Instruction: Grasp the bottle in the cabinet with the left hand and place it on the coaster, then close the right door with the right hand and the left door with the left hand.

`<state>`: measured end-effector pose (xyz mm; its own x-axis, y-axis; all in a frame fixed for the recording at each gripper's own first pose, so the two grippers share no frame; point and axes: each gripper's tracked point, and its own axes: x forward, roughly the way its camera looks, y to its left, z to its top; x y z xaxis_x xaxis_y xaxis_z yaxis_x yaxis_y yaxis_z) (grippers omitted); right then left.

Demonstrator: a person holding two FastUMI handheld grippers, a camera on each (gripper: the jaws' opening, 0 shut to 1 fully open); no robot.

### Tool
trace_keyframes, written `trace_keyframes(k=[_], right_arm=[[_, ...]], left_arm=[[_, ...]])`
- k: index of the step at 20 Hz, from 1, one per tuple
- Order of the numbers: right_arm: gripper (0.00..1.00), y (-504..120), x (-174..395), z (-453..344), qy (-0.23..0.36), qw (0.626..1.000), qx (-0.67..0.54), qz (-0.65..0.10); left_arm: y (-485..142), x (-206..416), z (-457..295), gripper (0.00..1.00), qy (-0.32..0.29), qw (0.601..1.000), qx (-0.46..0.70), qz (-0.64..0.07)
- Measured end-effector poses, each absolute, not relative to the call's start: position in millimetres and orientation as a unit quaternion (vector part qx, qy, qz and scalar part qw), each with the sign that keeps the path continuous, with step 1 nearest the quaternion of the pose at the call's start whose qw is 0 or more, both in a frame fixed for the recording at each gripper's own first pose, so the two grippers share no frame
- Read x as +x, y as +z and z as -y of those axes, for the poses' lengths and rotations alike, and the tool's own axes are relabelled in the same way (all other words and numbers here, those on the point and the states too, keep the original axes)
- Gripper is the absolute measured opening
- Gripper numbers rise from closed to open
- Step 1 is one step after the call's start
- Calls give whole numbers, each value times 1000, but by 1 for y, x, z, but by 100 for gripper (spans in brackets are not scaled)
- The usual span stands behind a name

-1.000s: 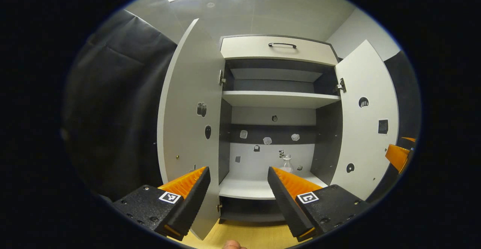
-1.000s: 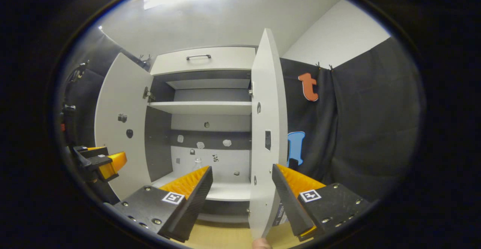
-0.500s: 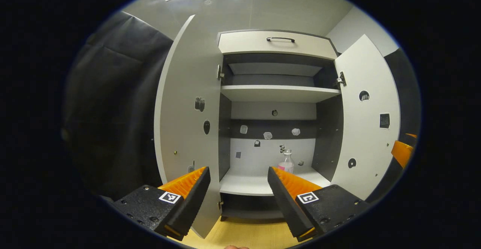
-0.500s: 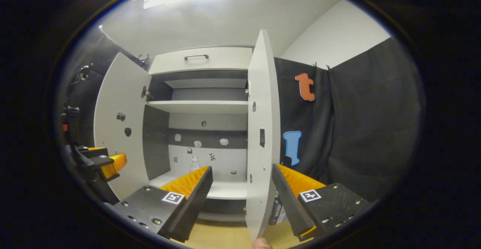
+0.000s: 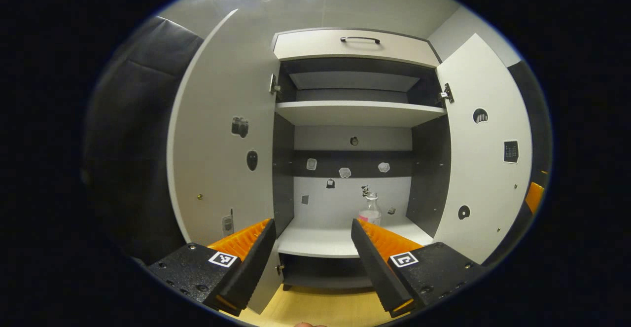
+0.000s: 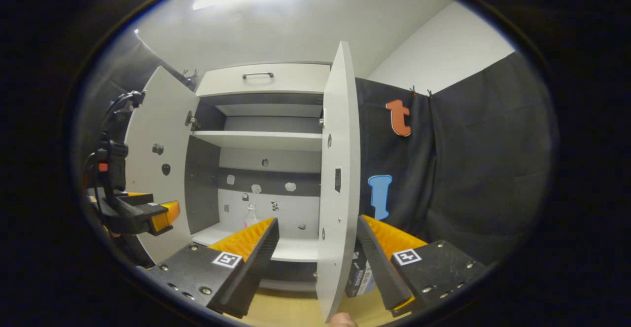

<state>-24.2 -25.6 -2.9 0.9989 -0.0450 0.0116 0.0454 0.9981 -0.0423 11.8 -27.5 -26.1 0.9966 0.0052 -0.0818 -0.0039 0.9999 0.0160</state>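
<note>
With my left gripper [image 5: 311, 245] spread wide and empty, I would steer it straight onto the glass bottle [image 5: 369, 211] standing upright at the back right of the cabinet's lower shelf [image 5: 315, 240], closing below its neck.

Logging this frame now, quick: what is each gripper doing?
Left gripper: open, holding nothing, short of the bottle.
Right gripper: open, holding nothing.

left gripper view: looking straight into the open cabinet [image 5: 355, 115] ahead, near | right gripper view: facing the right door [image 6: 337, 179] edge-on, close ahead | both are sharing the cabinet interior
</note>
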Motion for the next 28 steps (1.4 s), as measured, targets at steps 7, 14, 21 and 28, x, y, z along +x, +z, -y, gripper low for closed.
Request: trace_keyframes(k=[7, 14, 21, 28], right_arm=[[95, 5, -15, 55, -68, 997, -26, 11], [96, 10, -27, 115, -149, 988, -36, 14], [93, 4, -37, 165, -227, 973, -51, -5], [94, -11, -37, 173, -250, 966, -51, -29]], left_arm=[[-52, 70, 75, 96, -61, 996, -3, -67], [-92, 130, 116, 94, -102, 990, 10, -98], [-129, 188, 135, 97, -101, 987, 28, -126], [-153, 234, 149, 97, -105, 983, 9, -153]])
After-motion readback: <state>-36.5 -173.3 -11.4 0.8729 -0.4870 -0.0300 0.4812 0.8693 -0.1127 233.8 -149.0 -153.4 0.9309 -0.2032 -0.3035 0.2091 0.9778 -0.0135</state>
